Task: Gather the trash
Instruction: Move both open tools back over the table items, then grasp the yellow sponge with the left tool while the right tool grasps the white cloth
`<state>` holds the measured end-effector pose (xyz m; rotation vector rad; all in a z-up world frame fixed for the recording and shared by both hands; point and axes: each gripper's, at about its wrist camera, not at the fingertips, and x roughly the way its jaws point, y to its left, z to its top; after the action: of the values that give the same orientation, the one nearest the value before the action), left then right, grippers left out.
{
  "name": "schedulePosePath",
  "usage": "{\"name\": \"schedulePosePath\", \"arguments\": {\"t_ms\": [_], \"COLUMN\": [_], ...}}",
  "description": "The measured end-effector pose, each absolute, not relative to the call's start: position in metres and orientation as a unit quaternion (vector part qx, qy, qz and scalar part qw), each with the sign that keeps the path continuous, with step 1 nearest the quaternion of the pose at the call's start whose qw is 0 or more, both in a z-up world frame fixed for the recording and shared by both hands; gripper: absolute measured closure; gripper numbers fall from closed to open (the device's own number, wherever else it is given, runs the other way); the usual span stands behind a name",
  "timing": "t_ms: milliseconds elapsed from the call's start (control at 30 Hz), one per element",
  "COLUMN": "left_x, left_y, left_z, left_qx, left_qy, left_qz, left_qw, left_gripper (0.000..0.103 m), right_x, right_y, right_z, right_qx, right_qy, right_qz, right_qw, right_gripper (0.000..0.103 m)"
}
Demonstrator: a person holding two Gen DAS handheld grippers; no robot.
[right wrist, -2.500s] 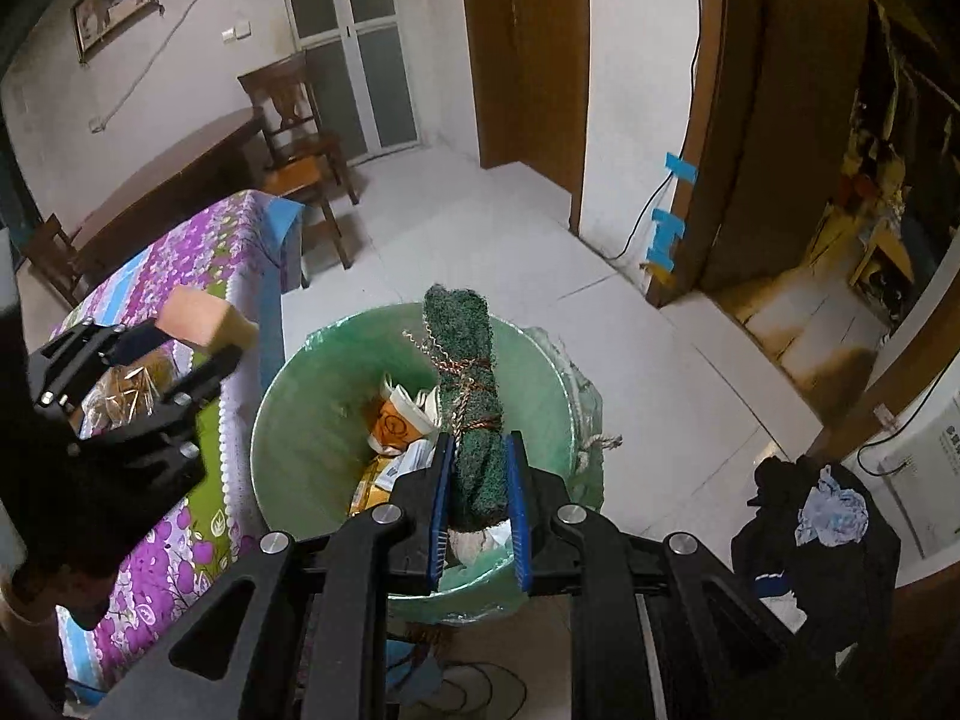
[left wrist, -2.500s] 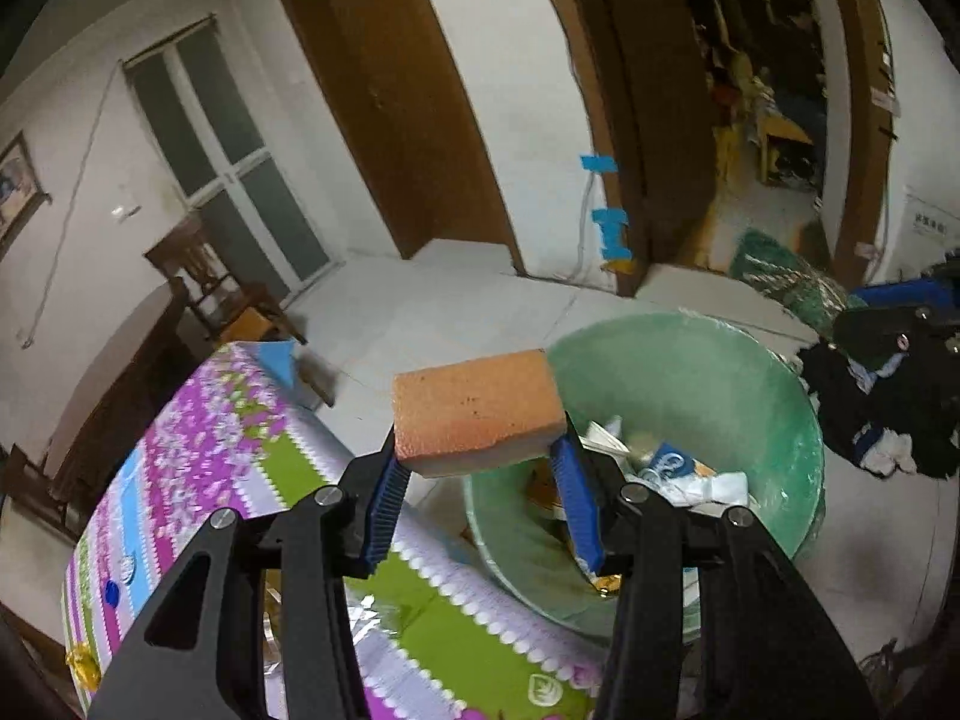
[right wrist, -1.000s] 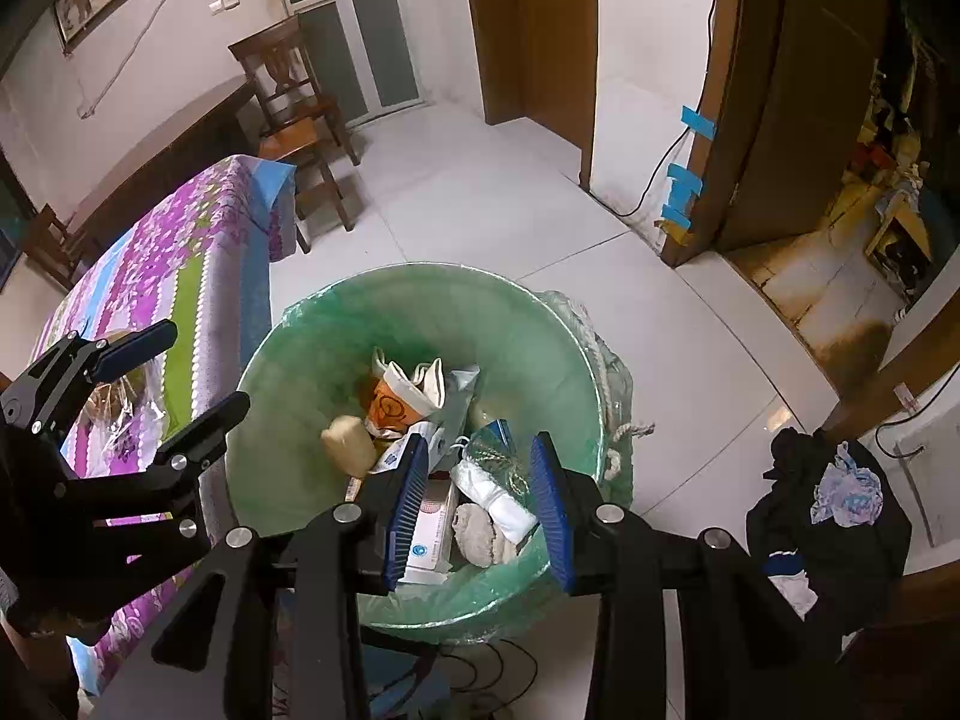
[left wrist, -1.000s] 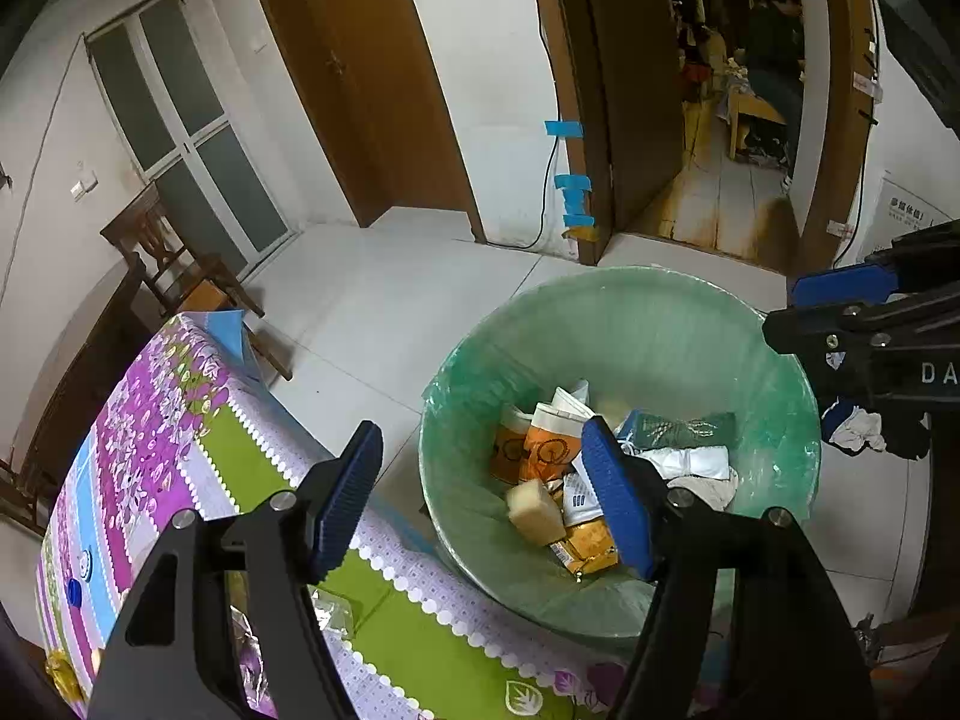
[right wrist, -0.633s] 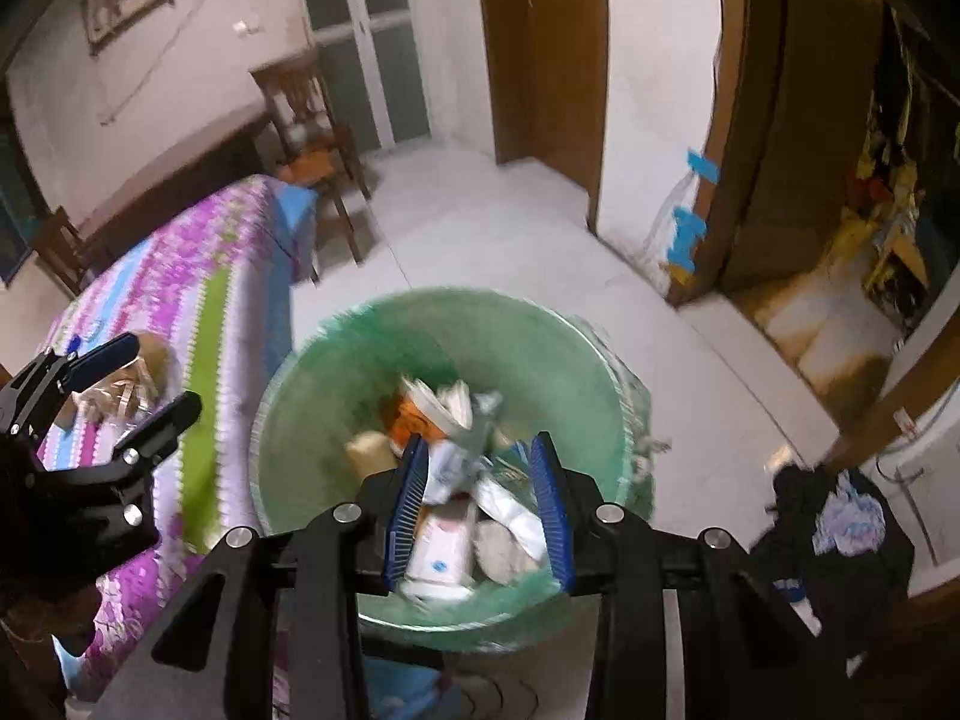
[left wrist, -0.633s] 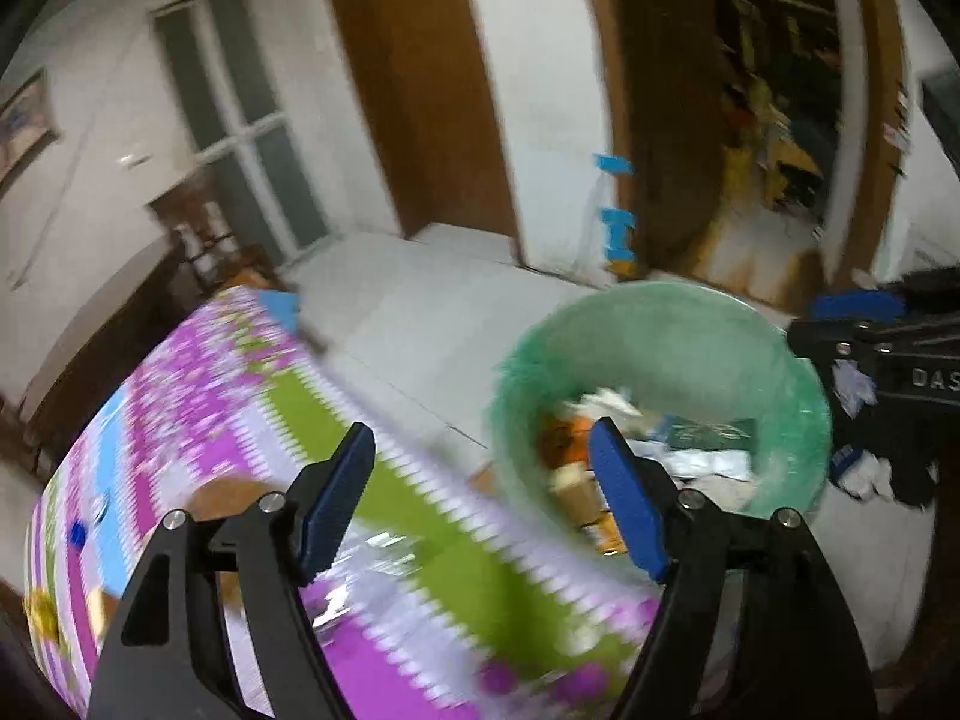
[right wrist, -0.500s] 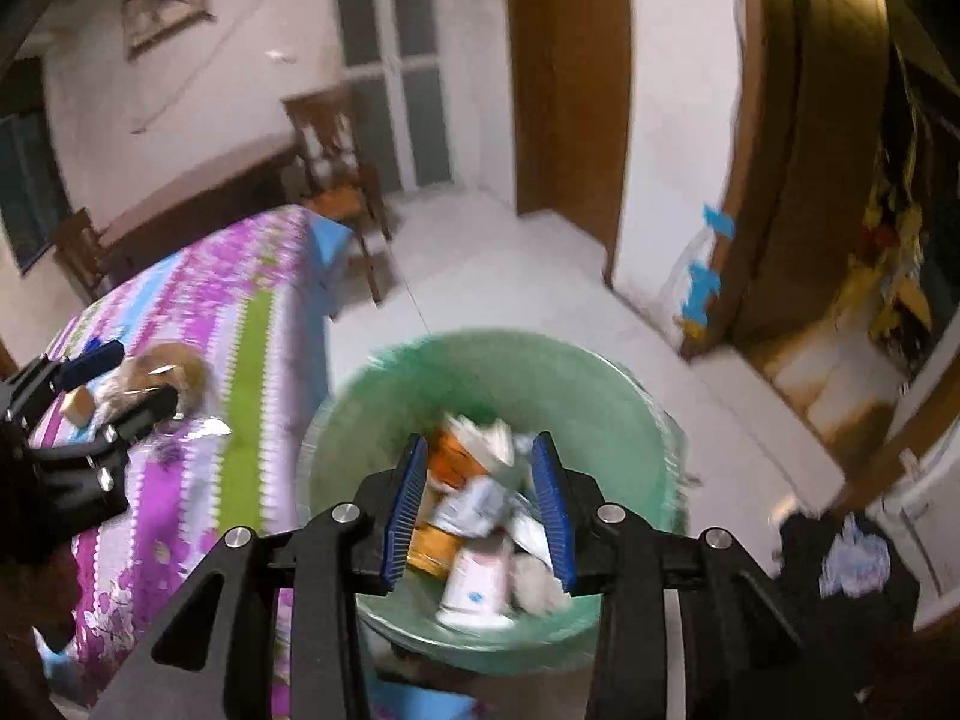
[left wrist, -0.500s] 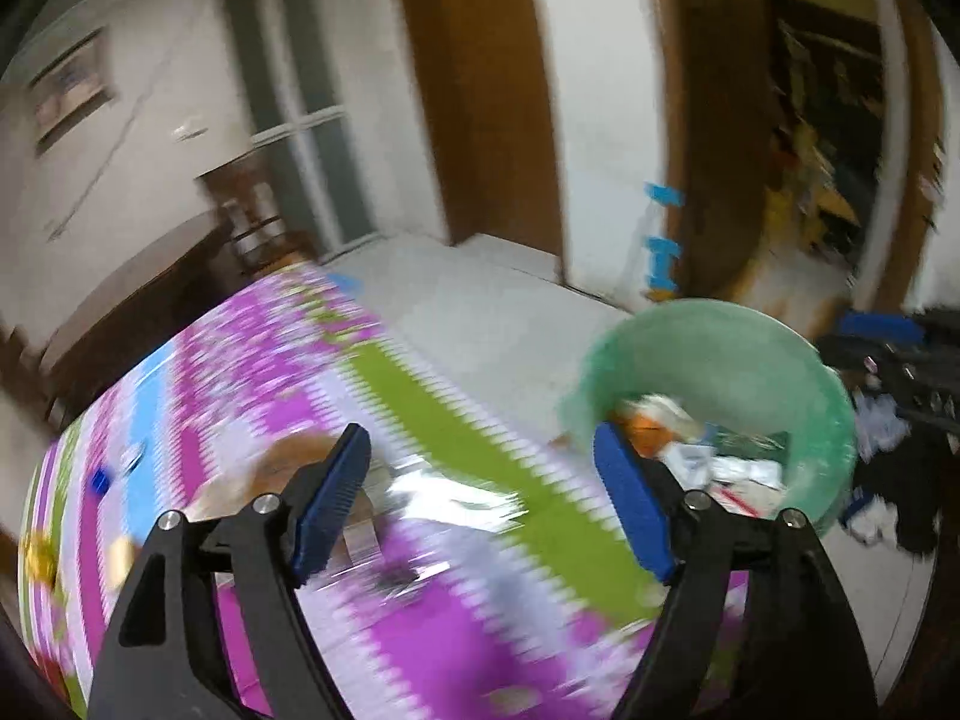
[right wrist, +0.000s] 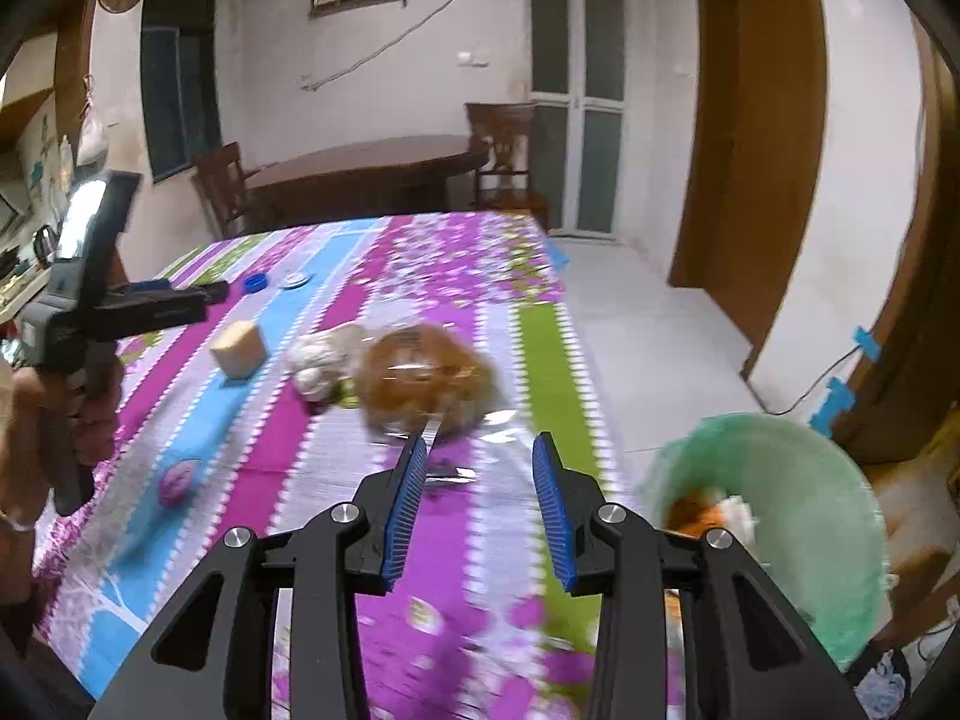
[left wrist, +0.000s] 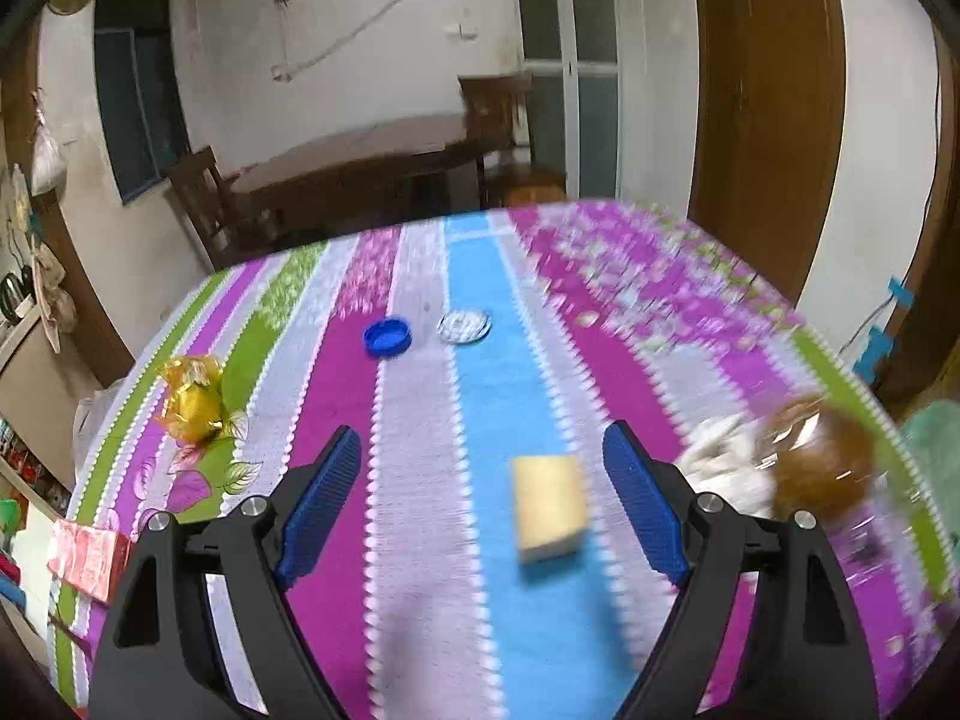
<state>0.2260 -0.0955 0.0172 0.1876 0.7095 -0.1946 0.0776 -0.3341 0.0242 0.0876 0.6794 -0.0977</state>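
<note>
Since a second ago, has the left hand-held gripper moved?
Yes. The left hand-held gripper has swung from over the green bin to over the striped tablecloth, with a yellow sponge ahead between its opening jaws.

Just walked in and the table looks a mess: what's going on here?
A person is clearing trash off the striped tablecloth with a handheld gripper in each hand. Both are empty now. The left gripper, its jaws opening, points at a yellow sponge block. The right gripper is open, aimed toward a bagged brown bun beside some crumpled white paper. The green-lined trash bin beside the table already holds rubbish. Two bottle caps and a gold wrapper remain.
</note>
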Motion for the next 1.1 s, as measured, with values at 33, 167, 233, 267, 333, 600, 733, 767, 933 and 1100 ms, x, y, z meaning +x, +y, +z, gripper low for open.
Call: {"name": "schedulePosePath", "arguments": {"t_ms": [33,167,233,267,333,600,733,767,933,1100], "left_x": [0.230,0.237,0.239,0.240,0.247,0.240,0.250,0.253,0.263,0.264], "left_y": [-0.093,-0.094,-0.100,-0.103,-0.103,-0.078,-0.053,-0.049,-0.031,-0.030], "left_z": [0.010,-0.007,-0.016,-0.021,-0.030,-0.020,-0.019,-0.020,-0.015,-0.016], "left_qx": [0.086,0.091,0.107,0.114,0.112,0.070,0.044,0.036,0.004,-0.001], "left_qy": [0.358,0.380,0.385,0.388,0.400,0.384,0.393,0.398,0.408,0.413], "left_qz": [-0.106,-0.132,-0.138,-0.141,-0.145,-0.130,-0.066,-0.058,-0.047,-0.051], "left_qw": [0.924,0.911,0.906,0.904,0.898,0.911,0.916,0.915,0.912,0.909], "left_gripper": [0.024,0.024,0.024,0.024,0.042,0.072,0.072,0.072,0.072,0.072], "right_x": [0.084,0.119,0.132,0.139,0.150,0.187,0.215,0.220,0.246,0.255], "right_y": [-0.328,-0.297,-0.284,-0.280,-0.272,-0.232,-0.213,-0.209,-0.203,-0.199], "right_z": [0.022,0.013,0.009,0.008,0.005,0.001,-0.007,-0.008,-0.017,-0.025], "right_qx": [0.042,0.028,0.021,0.018,0.013,-0.025,-0.045,-0.050,-0.104,-0.136], "right_qy": [0.339,0.372,0.379,0.382,0.388,0.402,0.414,0.416,0.417,0.411], "right_qz": [-0.043,-0.009,-0.005,-0.003,0.001,0.062,0.077,0.076,0.044,0.024], "right_qw": [0.939,0.928,0.925,0.924,0.922,0.913,0.906,0.905,0.902,0.901], "right_gripper": [0.065,0.065,0.065,0.065,0.065,0.065,0.064,0.064,0.052,0.049]}}
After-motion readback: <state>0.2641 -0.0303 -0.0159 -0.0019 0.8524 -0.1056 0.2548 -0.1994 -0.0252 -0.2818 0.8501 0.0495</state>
